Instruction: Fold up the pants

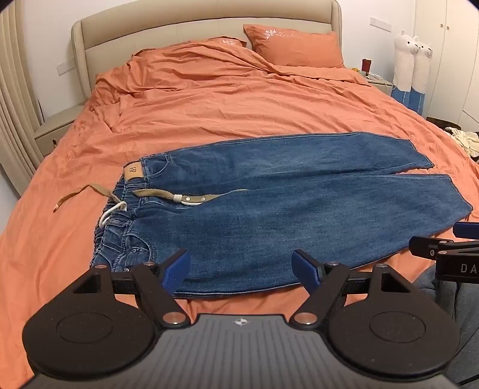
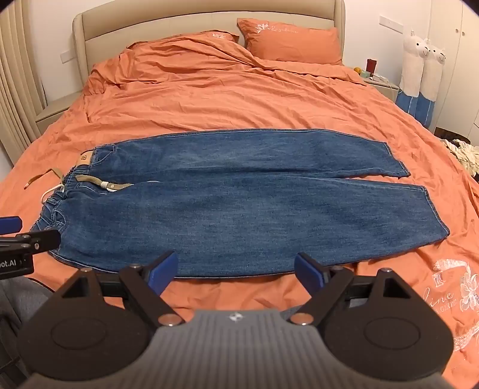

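Jeans [image 1: 299,191] lie flat across the bed [image 1: 209,98], legs side by side, no fold yet. Your left gripper [image 1: 241,269] and right gripper [image 2: 236,270] gape wide, holding nothing; every fold's ahead.

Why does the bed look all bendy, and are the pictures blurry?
Left wrist view: the fisheye lens curves the headboard, dark corners; jeans sharp under soft indoor light. Right wrist view: same bulge, the bedspread clear, no glare.

Soft even light, fisheye-bent dark corners
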